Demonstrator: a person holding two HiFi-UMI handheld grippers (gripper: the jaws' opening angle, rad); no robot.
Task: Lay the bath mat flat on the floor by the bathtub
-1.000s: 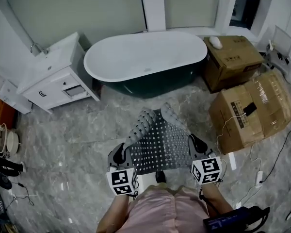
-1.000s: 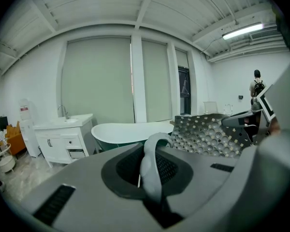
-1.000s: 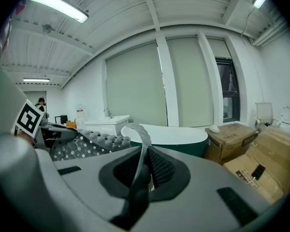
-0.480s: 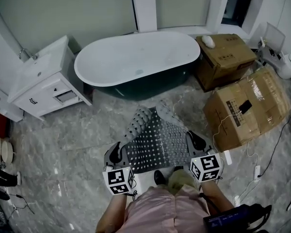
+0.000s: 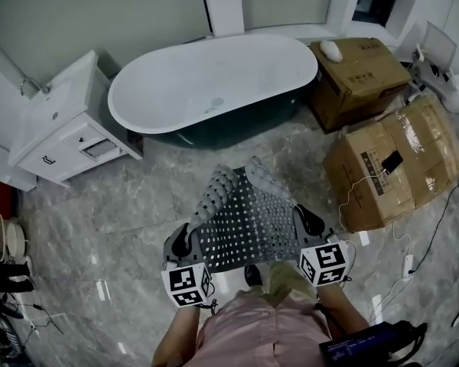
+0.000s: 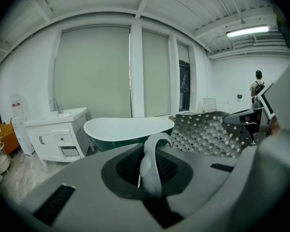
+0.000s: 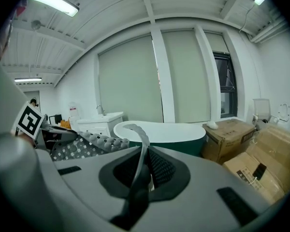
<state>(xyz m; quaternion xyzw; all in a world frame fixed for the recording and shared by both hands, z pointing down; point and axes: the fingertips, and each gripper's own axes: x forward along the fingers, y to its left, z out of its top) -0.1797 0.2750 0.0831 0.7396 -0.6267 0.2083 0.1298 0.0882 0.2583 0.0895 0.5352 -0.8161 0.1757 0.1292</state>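
Observation:
A grey perforated bath mat [image 5: 249, 222] hangs stretched between my two grippers above the marble floor, its far edge curled over. My left gripper [image 5: 185, 241] is shut on the mat's near left corner, which shows as a grey strip [image 6: 152, 163] pinched in the jaws. My right gripper [image 5: 306, 222] is shut on the near right corner, seen as a thin edge [image 7: 141, 153] between the jaws. The white oval bathtub [image 5: 214, 79] with a dark green outside stands ahead, beyond the mat. The same tub [image 6: 128, 127] shows in the left gripper view, and the tub [image 7: 159, 129] also in the right gripper view.
A white vanity with sink [image 5: 61, 125] stands left of the tub. Cardboard boxes [image 5: 394, 159] and a second box [image 5: 359, 71] sit to the right, with white cables [image 5: 402, 247] trailing on the floor. Clutter lines the far left edge [image 5: 4, 243]. A person [image 6: 256, 88] stands far off.
The view has shifted so the tub sits a little further left and up. The mat stays held in both grippers, its curled far edge slightly nearer the tub.

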